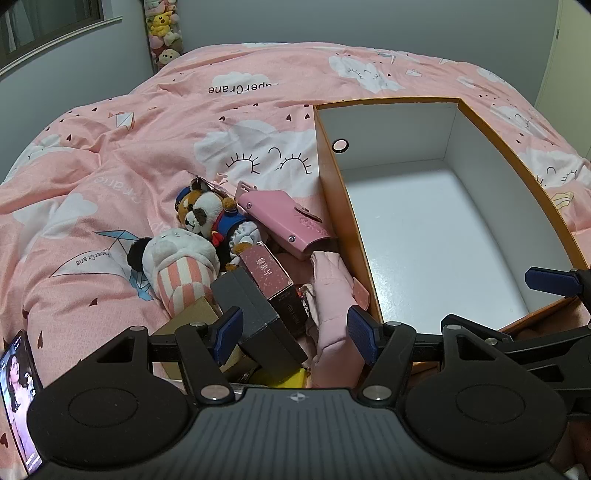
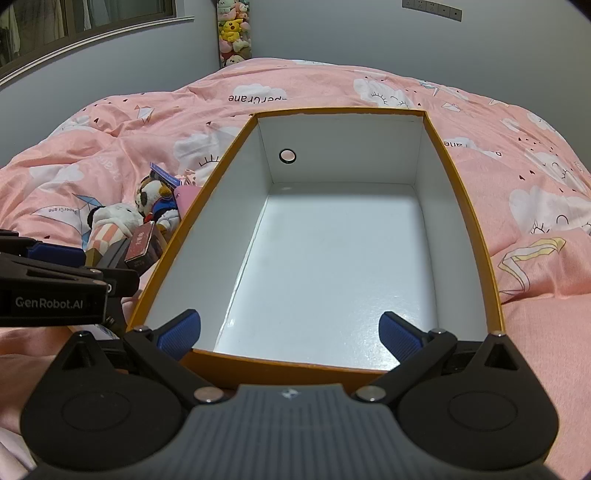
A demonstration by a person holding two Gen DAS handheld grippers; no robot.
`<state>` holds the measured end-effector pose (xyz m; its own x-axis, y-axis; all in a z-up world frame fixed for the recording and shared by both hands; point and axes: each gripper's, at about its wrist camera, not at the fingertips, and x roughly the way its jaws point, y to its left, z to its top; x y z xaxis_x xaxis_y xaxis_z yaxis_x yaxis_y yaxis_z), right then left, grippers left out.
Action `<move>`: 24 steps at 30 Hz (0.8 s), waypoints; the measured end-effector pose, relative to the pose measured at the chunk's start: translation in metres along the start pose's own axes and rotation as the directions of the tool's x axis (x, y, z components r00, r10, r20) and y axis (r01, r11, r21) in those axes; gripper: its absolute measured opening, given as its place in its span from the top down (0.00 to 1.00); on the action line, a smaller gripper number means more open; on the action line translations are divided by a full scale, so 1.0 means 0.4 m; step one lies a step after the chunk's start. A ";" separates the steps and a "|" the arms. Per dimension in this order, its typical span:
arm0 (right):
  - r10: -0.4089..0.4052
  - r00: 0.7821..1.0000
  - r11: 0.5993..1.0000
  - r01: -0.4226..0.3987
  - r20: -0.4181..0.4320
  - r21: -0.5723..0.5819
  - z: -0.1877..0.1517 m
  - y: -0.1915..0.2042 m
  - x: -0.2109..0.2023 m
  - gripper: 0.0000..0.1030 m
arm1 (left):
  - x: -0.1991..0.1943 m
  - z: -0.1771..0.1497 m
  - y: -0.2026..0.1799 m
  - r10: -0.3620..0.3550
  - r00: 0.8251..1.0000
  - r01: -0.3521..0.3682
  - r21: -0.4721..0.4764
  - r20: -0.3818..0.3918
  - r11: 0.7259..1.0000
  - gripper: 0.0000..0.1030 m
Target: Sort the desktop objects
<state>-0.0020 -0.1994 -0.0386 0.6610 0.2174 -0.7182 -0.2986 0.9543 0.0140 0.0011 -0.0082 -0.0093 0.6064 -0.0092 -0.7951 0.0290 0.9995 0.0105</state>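
An orange box [image 1: 332, 206] with a white inside lies on the pink bed; nothing is in it [image 2: 207, 214]. Left of it is a pile: a panda plush [image 1: 210, 216], a white striped plush [image 1: 181, 266], a pink case [image 1: 284, 221], a dark pink carton [image 1: 269, 275], a grey box [image 1: 255, 314] and a pink pouch [image 1: 332, 306]. My left gripper [image 1: 295, 332] is open just above the grey box and pink pouch. My right gripper [image 2: 290, 332] is open at the box's near edge, holding nothing.
A phone [image 1: 18, 398] with a lit screen lies at the lower left. A brown carton [image 1: 192, 317] and a yellow item [image 1: 284, 378] lie under the pile. The pink duvet [image 2: 535, 314] surrounds the box. Plush toys [image 2: 232, 33] hang in the far wall corner.
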 end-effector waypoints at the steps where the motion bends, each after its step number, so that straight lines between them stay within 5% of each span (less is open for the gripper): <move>1: 0.000 1.000 1.000 0.000 0.000 0.000 0.000 0.000 0.000 0.01 | 0.000 0.000 0.000 0.000 1.000 0.000 0.000 0.000 1.000 0.29; 24: -0.003 1.000 1.000 0.003 -0.003 0.002 -0.001 -0.004 0.003 0.01 | 0.004 -0.011 0.004 -0.004 1.000 0.004 -0.002 -0.004 1.000 0.29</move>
<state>-0.0011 -0.2006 -0.0395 0.6599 0.2135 -0.7203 -0.2952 0.9553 0.0127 -0.0014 -0.0066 -0.0132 0.6030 -0.0126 -0.7976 0.0297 0.9995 0.0067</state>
